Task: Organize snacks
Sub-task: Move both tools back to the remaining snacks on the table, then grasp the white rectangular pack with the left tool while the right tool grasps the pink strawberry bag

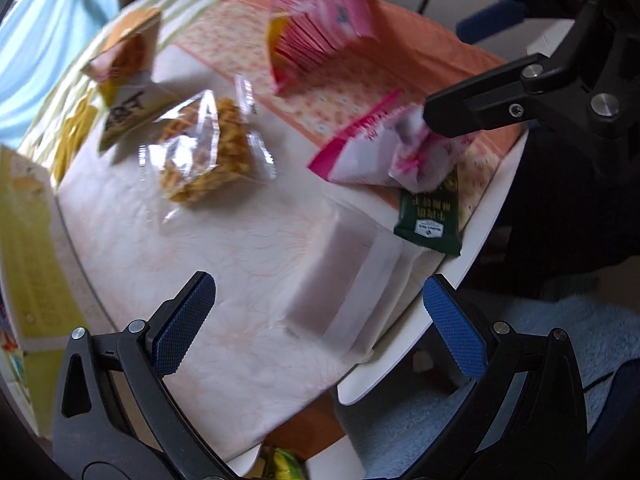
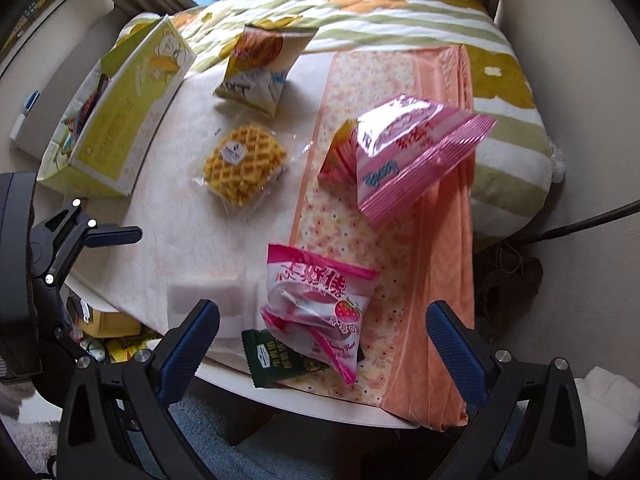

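Several snacks lie on a round white table (image 2: 224, 364). A wrapped waffle (image 2: 244, 166) (image 1: 208, 152) is in the middle. A yellow-white packet (image 2: 256, 68) (image 1: 128, 80) lies behind it. A big pink bag (image 2: 404, 156) (image 1: 316, 32) lies to the right. A pink strawberry packet (image 2: 316, 304) (image 1: 384, 148) lies on a dark green packet (image 2: 276, 360) (image 1: 430, 216) at the near edge. My right gripper (image 2: 322, 350) is open, its fingers either side of the strawberry packet. My left gripper (image 1: 320, 320) is open and empty over the cloth.
An open yellow-green box (image 2: 120, 120) with packets inside stands at the table's left edge; it also shows in the left wrist view (image 1: 28, 248). A folded orange cloth (image 2: 444, 280) covers the right side. A striped flowered cushion (image 2: 400, 20) lies behind. Blue carpet (image 1: 540, 360) is below.
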The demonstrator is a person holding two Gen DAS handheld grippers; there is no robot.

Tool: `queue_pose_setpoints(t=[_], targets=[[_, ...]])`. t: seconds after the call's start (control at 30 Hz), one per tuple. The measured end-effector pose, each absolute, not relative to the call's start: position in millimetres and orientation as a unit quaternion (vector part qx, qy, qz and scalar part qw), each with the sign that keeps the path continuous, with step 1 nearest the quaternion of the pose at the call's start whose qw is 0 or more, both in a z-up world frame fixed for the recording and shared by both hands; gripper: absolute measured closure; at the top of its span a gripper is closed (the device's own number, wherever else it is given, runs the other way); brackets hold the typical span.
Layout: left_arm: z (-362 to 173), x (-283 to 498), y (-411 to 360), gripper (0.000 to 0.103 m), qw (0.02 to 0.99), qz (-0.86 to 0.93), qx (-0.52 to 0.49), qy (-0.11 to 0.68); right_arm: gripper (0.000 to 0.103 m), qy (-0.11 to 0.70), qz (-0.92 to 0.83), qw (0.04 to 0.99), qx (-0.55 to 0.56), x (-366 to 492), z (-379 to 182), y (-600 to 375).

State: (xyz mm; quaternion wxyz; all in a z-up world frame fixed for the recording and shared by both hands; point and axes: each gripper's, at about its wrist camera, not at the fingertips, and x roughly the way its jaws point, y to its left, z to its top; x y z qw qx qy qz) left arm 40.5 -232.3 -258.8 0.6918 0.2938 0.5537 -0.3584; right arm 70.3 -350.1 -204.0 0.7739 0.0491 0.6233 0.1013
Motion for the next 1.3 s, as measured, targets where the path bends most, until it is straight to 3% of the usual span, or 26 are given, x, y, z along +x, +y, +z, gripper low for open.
queue_pose_setpoints(t=[0.43, 0.8, 1.3], targets=[[-298.2, 32.5, -237.4, 0.001, 0.656, -0.357, 0.306, 0.59, 0.0, 0.643, 0.123, 0.756, 0.014, 69.7, -240.7, -340.1], [-307.9, 17.4, -230.3, 0.026, 0.665, -0.356, 0.286, 0.591, 0.0, 0.645, 0.134, 0.752, 0.003, 74.6, -256.9, -334.7], [-291.3, 34.8, -186.0, 0.031, 0.698, -0.305, 0.219, 0.609, 0.0, 0.642, 0.144, 0.751, -0.044, 78.2, -270.6, -311.3]])
